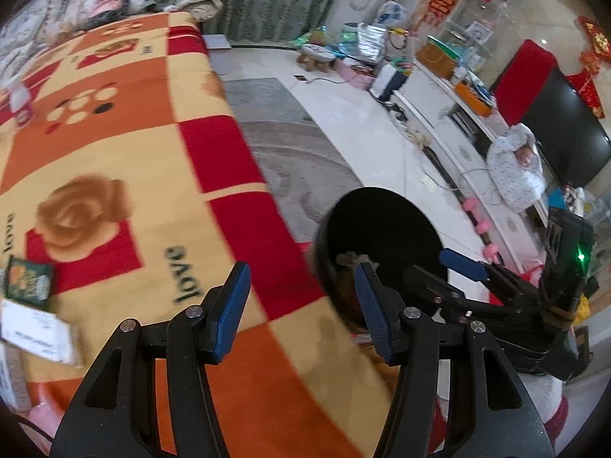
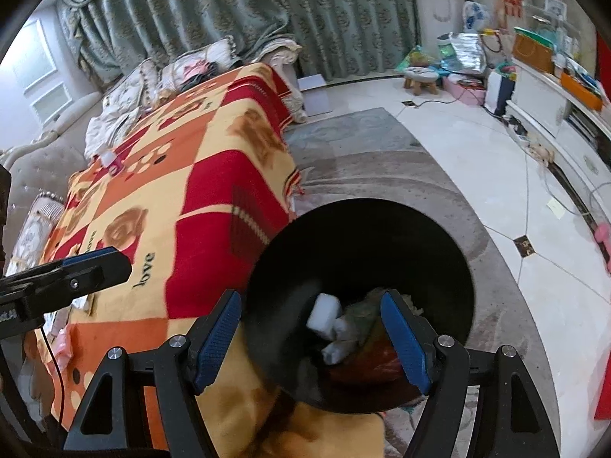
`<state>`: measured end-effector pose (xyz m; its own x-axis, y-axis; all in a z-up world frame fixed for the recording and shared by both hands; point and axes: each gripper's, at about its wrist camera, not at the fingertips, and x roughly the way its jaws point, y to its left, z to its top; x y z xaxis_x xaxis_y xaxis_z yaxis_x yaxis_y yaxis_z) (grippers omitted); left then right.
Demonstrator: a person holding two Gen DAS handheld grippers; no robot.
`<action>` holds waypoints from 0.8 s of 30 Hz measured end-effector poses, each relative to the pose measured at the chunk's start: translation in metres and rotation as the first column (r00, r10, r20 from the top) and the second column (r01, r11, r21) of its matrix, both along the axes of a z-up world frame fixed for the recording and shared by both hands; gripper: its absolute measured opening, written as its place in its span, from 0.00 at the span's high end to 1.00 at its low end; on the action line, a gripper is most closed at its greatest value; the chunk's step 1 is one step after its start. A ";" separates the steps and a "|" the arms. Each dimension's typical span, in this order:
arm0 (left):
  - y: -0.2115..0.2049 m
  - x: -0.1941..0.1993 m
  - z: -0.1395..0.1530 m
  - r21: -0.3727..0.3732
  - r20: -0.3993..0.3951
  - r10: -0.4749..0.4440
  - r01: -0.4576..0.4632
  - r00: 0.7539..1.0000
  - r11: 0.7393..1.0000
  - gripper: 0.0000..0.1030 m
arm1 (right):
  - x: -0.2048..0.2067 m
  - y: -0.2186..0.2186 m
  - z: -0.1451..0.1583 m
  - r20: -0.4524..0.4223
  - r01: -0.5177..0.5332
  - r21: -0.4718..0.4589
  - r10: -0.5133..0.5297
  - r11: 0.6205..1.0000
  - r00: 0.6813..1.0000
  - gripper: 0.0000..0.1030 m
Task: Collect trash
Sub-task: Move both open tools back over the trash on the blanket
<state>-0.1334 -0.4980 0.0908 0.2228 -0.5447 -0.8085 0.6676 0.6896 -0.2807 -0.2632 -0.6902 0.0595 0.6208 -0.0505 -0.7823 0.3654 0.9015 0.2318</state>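
Trash remains at the left: a green packet [image 1: 28, 278] and a white carton [image 1: 38, 334] on the blanket-covered worktop [image 1: 133, 145]. Both the left hand-held gripper [image 1: 301, 305] and right hand-held gripper [image 2: 311, 337] stand open and empty, the right above the black bin [image 2: 362, 252] holding white scraps [image 2: 324, 315]. Judged step: between drops; next calls for reaching left to the packet.

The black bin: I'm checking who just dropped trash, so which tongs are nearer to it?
Right. The right tongs hang open directly above the black bin; the left tongs sit open beside it, over the blanket edge.
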 end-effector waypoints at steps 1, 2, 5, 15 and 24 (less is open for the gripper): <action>0.008 0.001 0.001 0.010 0.011 0.014 -0.014 1.000 1.000 0.46 | 0.002 0.004 0.001 0.001 -0.009 0.000 0.009 1.000 1.000 0.29; 0.013 0.003 0.001 0.016 0.017 0.022 -0.022 1.000 1.000 0.46 | 0.004 0.010 0.002 0.001 -0.022 -0.001 0.022 1.000 1.000 0.29; 0.035 0.007 0.003 0.042 0.033 0.053 -0.055 0.998 0.998 0.46 | 0.012 0.028 0.004 0.000 -0.060 -0.007 0.060 0.998 0.998 0.29; 0.150 0.033 0.002 0.095 0.061 0.229 -0.234 0.972 0.968 0.46 | 0.042 0.103 0.015 0.017 -0.224 -0.006 0.224 0.975 0.974 0.29; 0.268 0.057 -0.013 0.162 0.071 0.424 -0.430 0.903 0.888 0.46 | 0.071 0.181 0.014 0.019 -0.389 0.010 0.389 0.921 0.921 0.28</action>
<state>-0.0765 -0.2301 0.0776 0.4305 -0.2466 -0.8682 0.3047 0.9452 -0.1174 -0.1919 -0.5095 0.0737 0.6025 0.2075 -0.7707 -0.0173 0.9688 0.2473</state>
